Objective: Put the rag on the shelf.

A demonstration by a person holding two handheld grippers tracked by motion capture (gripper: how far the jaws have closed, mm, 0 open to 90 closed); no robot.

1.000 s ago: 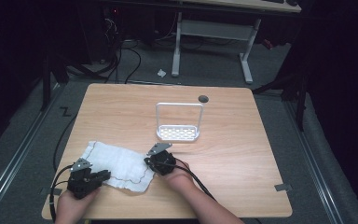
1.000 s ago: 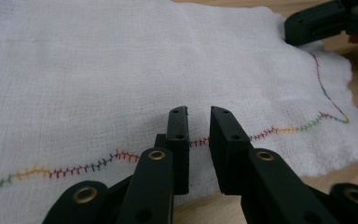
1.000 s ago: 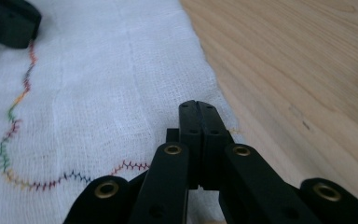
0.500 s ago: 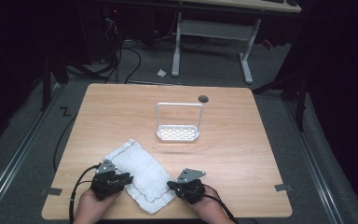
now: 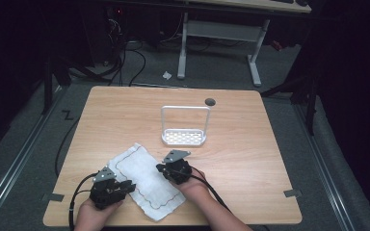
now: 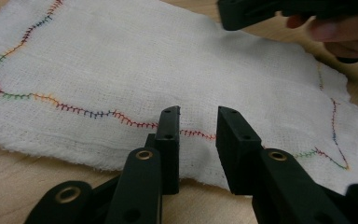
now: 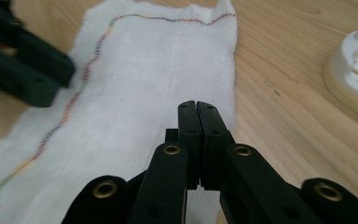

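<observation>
A white cloth [image 5: 147, 183] with a multicoloured stitched border lies flat and slantwise on the table's front part. My left gripper [image 5: 126, 186] sits at the cloth's left edge. In the left gripper view, my left gripper [image 6: 198, 122] is open over the cloth [image 6: 168, 65], a gap between the jaws and nothing in it. My right gripper [image 5: 161, 169] is at the cloth's right edge. In the right gripper view, my right gripper [image 7: 196, 109] is shut low over the cloth [image 7: 149, 70], and I see no fabric pinched between the jaws.
A white rack [image 5: 184, 136] with a tall wire handle stands behind the cloth at the table's middle, and its base [image 7: 354, 70] is close on the right. A dark round hole [image 5: 210, 101] is near the far edge. Cables trail off the front left.
The cloth has been drawn right and spread flat on a slant. The right gripper has moved forward from the front edge to the cloth's right side. The left gripper stays front left.
</observation>
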